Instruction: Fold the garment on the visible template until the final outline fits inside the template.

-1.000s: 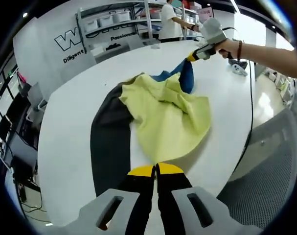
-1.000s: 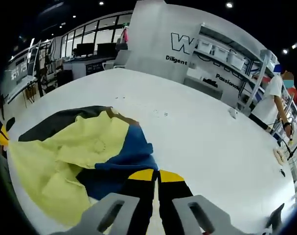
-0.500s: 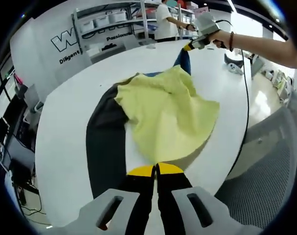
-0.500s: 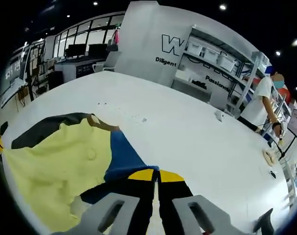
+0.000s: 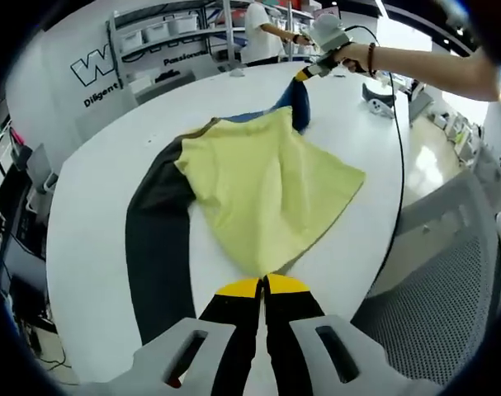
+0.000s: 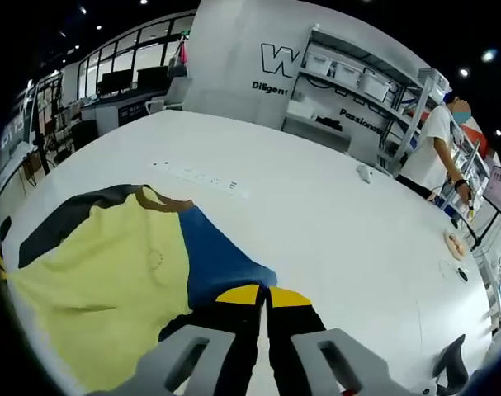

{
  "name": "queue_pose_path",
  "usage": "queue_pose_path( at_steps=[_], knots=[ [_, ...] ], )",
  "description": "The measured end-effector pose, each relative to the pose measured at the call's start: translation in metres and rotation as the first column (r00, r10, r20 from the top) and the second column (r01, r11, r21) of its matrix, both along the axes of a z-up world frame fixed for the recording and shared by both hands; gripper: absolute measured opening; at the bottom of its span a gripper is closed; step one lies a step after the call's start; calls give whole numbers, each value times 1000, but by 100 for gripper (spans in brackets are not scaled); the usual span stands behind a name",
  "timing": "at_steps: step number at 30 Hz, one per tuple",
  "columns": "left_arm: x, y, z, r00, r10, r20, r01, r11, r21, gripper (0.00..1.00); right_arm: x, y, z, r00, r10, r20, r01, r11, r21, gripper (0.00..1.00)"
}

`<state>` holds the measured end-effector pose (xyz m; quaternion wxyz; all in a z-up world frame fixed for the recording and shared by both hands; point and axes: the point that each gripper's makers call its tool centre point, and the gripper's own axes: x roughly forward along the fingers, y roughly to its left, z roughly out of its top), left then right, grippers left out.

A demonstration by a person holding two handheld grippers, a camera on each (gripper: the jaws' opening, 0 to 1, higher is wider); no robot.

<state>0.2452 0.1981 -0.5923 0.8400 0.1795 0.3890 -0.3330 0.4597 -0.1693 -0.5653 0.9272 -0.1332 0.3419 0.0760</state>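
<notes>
Yellow garment [image 5: 262, 198] stretched between left gripper [image 5: 263, 286] and right gripper [image 6: 262, 295], both pinching fabric.

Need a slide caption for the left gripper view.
Both grippers, left and right, stretch a yellow, black and blue garment flat across the white table.

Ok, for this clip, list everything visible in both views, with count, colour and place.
garment: one, yellow, blue and black, spread on the table, stretched between both tools
table: one, white, under the garment
shelving: one grey rack with pale bins, by the far wall
wall lettering: dark, on the white wall
bystander: one, white shirt, standing at the shelving
mesh chair: one, grey, beside the table
left tool: yellow-tipped, shut on the yellow hem
right tool: yellow-tipped, shut on the blue part
person's hand: holds the right tool
</notes>
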Motion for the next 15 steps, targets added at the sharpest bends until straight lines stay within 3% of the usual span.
queue_pose_path(
  at_steps=[3,4,6,10,15],
  knots=[
    [-3,-5,-3,1000,-9,-14,8,1000,-9,4,-8,2,-10,999,-12,-42,13,1000,27,2],
    [-4,-6,-4,1000,-12,-14,12,1000,-6,4,-11,2,-13,998,-25,-61,27,999,32,13],
    [-5,-6,-6,1000,-18,-15,18,1000,7,4,-15,9,-12,999,-29,-46,32,997,73,27],
    [-5,-6,-5,1000,-15,-14,15,1000,-1,4,-33,22,-16,997,31,-67,-26,998,65,29],
    [-2,-4,-3,1000,-6,-1,6,1000,2,4,-56,51,-16,995,65,-82,-46,975,216,39]
  ],
)
